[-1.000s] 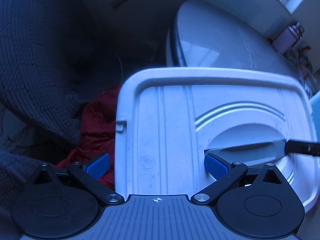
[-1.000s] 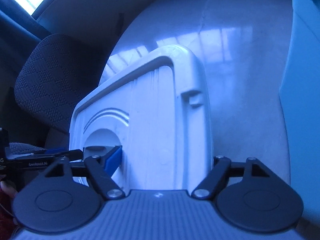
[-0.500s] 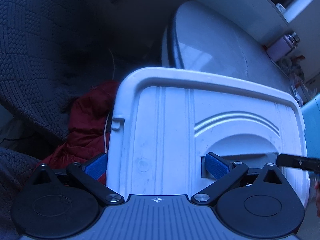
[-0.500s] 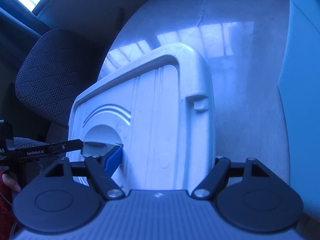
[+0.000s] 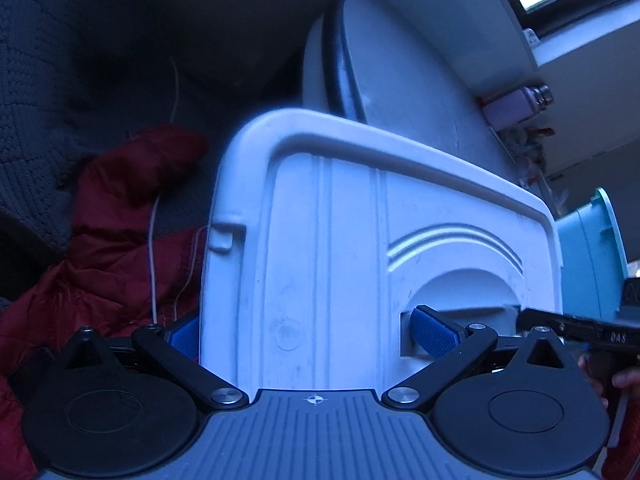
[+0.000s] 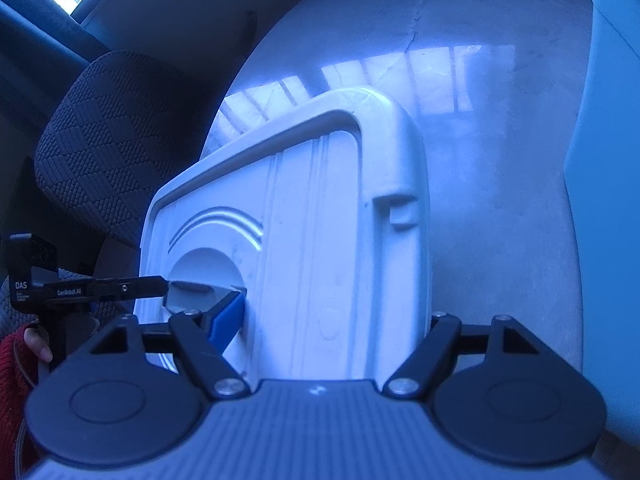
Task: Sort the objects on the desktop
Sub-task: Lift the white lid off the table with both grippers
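Observation:
A white plastic lid (image 5: 332, 248) with a recessed handle fills both wrist views; in the right wrist view the lid (image 6: 304, 240) is held tilted above a white round table (image 6: 480, 128). My left gripper (image 5: 312, 332) is shut on the lid, one blue pad in the handle recess, the other at the lid's left edge. My right gripper (image 6: 332, 320) is shut on the lid from the opposite side, its left blue pad in the same recess; the right pad is hidden behind the lid's edge.
A teal storage box (image 6: 608, 160) stands at the right, also seen in the left wrist view (image 5: 588, 256). A dark patterned chair (image 6: 120, 136) and red clothing (image 5: 112, 240) lie left. A pink bottle (image 5: 516, 106) stands at the back on a ledge.
Both grippers have lifted the lid higher and tilted it; the table and surroundings have dropped and shifted in view. The grips are unchanged.

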Motion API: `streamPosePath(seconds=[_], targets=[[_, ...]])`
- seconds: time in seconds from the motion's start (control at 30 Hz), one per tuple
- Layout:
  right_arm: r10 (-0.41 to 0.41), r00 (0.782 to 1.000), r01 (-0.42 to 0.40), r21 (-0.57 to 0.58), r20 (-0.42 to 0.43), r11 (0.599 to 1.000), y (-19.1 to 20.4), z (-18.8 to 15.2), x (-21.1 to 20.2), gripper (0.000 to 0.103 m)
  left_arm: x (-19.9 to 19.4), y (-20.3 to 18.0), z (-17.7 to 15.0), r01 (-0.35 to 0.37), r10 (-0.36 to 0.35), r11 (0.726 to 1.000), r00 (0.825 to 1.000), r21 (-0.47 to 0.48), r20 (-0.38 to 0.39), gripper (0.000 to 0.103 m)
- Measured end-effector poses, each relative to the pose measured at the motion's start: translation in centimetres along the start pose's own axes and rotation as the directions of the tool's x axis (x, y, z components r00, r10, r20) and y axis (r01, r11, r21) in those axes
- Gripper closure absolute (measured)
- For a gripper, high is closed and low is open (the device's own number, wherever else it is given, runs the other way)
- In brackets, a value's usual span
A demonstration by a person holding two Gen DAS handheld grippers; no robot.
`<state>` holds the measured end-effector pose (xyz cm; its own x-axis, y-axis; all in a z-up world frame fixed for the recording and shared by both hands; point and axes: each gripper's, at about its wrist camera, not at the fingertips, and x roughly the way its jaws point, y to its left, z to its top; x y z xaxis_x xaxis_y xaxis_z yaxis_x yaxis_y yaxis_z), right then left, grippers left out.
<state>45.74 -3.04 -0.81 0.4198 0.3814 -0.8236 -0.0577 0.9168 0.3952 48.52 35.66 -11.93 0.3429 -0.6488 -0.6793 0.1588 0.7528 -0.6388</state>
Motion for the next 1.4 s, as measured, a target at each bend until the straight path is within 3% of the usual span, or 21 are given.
streamPosePath(seconds=[0.1, 0.37, 0.6, 1.0, 1.4], targets=[[0.004, 1.0, -0.004, 0.003, 0.0, 1.0, -0.1, 0.0, 0.0, 0.026, 0.4, 0.9, -0.4, 0.047, -0.048, 0.999, 0.998, -0.02, -0.049, 0.0], [0.008, 1.0, -0.008, -0.032, -0.018, 0.999, 0.3, 0.0, 0.3, 0.026, 0.8, 1.5, -0.1, 0.035, -0.035, 0.994, 0.999, -0.099, 0.002, 0.0], [0.011, 1.0, -0.011, -0.016, -0.009, 1.0, 0.2, -0.4, -0.2, 0.026, -0.3, -0.4, -0.3, -0.003, 0.003, 1.0, 1.0, -0.025, 0.014, 0.0], [0.085, 0.995, -0.082, -0.051, 0.054, 0.995, 2.5, -1.5, -3.9, 0.026, -7.4, -4.6, -1.0, -0.062, 0.057, 0.997, 0.994, 0.052, 0.095, 0.001], [0.159, 0.985, -0.154, -0.07, 0.068, 0.986, 2.4, -6.4, -8.4, 0.026, -13.1, -9.8, -7.3, -0.131, 0.119, 0.989, 0.982, 0.075, 0.144, 0.001]])
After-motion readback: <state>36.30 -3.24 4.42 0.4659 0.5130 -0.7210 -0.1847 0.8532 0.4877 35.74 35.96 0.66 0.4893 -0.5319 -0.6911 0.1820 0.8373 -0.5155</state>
